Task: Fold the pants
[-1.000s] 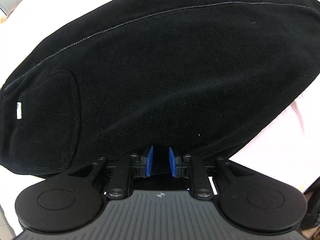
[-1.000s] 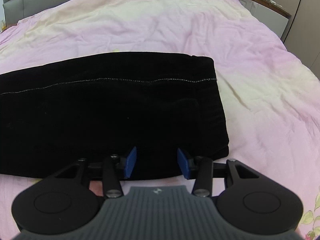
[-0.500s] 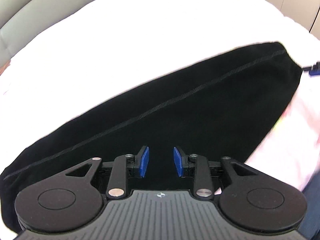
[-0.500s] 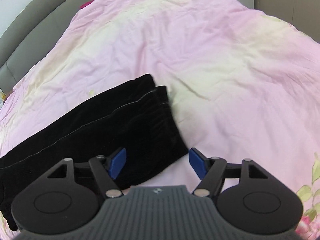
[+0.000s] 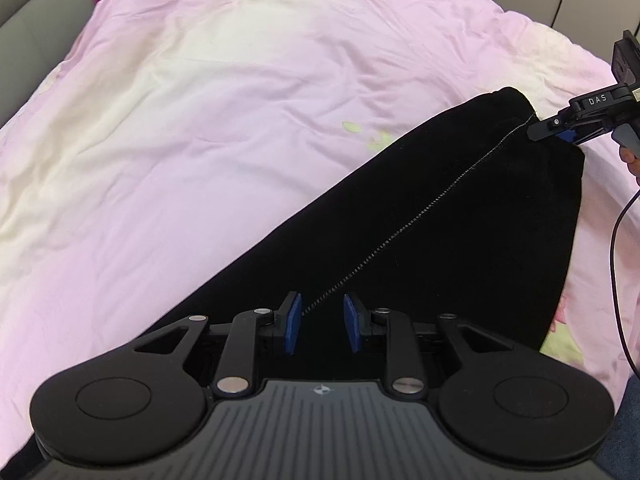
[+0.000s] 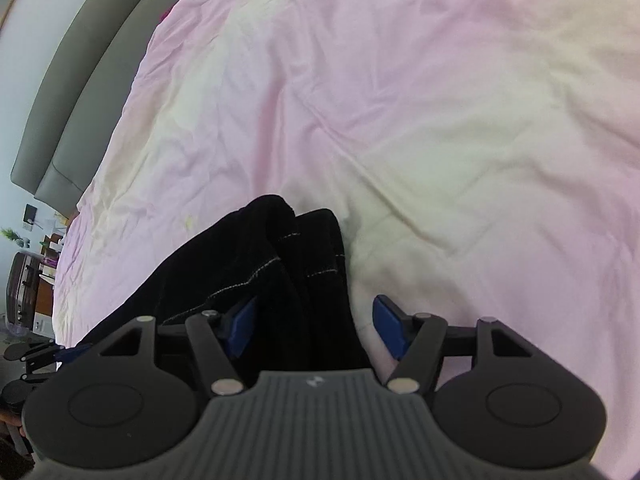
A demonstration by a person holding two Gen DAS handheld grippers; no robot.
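Note:
Black pants lie folded lengthwise on the pink bedsheet, a pale stitched seam running along them. My left gripper is open, its blue pads just above the near end of the pants with the seam between them. My right gripper is wide open and straddles the far end of the pants, where two layered edges show. In the left wrist view the right gripper appears at the pants' far end.
The bed's grey headboard runs along the left. A suitcase and shelves stand beyond the bed's left edge. A cable hangs from the right gripper. Wide bare sheet lies beyond the pants.
Both grippers have lifted and pulled back from the pants. The left let go of the cloth and opened. The right opened wider and swung to the pants' end.

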